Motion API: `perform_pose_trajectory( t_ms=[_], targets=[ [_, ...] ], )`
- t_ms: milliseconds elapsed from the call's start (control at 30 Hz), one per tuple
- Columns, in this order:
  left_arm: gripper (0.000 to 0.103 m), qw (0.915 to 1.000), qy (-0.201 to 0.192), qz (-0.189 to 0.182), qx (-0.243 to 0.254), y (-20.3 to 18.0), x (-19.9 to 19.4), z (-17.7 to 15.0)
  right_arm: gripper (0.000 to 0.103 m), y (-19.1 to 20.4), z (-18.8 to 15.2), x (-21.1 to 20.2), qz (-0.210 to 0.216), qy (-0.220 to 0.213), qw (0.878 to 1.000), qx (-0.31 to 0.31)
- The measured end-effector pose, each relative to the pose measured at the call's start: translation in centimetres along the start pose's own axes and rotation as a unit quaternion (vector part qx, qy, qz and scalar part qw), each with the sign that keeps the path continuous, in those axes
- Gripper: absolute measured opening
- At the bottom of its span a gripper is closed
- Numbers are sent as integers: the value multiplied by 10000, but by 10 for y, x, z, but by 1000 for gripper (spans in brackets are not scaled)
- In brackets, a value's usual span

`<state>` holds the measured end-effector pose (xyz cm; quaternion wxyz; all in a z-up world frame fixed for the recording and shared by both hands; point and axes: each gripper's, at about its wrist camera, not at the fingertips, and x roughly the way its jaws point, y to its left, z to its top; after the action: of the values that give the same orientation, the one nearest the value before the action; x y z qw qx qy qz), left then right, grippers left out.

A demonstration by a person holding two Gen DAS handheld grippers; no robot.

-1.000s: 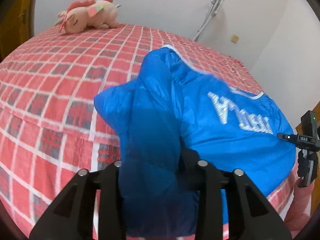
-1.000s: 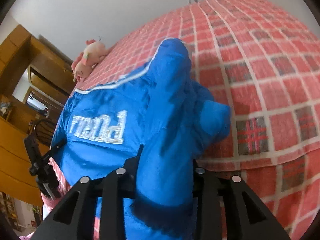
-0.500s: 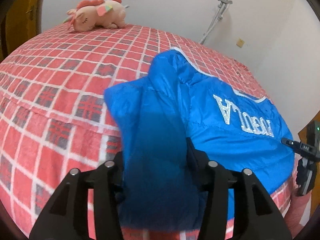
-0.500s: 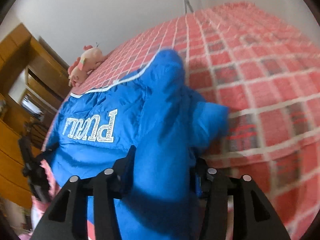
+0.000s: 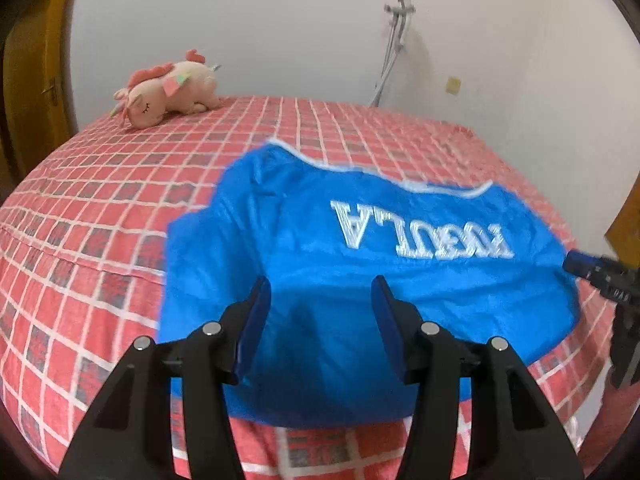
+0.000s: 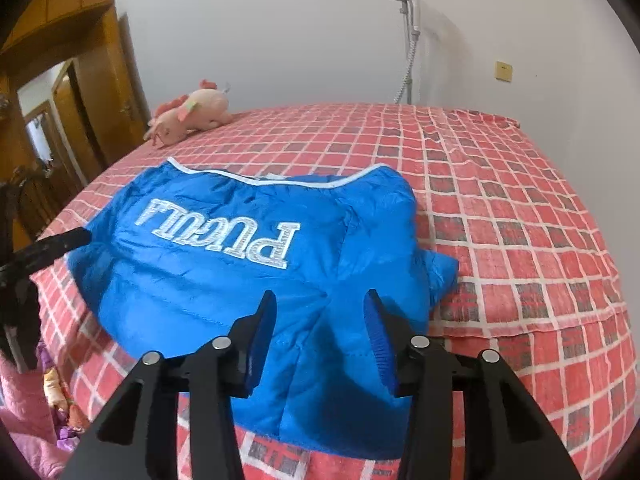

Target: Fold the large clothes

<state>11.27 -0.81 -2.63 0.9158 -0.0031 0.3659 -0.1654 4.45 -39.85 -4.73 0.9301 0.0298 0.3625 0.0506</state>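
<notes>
A blue jacket [image 6: 240,264] lay folded on a bed's red checked cover [image 6: 520,220], white lettering facing up. The right gripper [image 6: 320,312] hovered above its near edge, jaws apart and empty. A pink plush toy [image 6: 192,116] rested near the wall.

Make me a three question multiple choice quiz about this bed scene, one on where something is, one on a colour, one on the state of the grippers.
1. The plush toy lies:
A far side of the bed
B on the jacket
C on the floor

2. The jacket is:
A green
B blue
C black

3. The left gripper and right gripper are:
A clamped on sleeves
B open, holding nothing
C holding the toy

Answers: 1 A, it rests near the wall. 2 B, bright blue with white lettering. 3 B, jaws apart above the fabric.
</notes>
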Motion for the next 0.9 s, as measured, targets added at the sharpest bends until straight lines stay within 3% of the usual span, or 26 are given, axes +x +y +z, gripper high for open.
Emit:
perform_pose_trajectory(
  t_ms=[133,300,500,600,767,900],
  targets=[
    [52,9995,319,58,-1,-3,28,-11,43,-8,-9,20,-57,193,9997,148],
    [52,9995,285,122,110,-3,42,-22,41,-18,-27,40,102,208,9990,392],
    [51,9993,357,108,72,-2,42,-18,42,-22,-24,38,199,257,9979,558],
    [52,9992,393,120,25,-1,30,-15,45,-22,-20,31,250,278,9976,589],
    [66,9985,352,330,-265,15,-8,-15,49,-17,-16,16,278,293,9983,414],
    [71,9938,678,575,-675,36,-26,-27,50,-18,-16,15,329,382,9981,363]
  ],
)
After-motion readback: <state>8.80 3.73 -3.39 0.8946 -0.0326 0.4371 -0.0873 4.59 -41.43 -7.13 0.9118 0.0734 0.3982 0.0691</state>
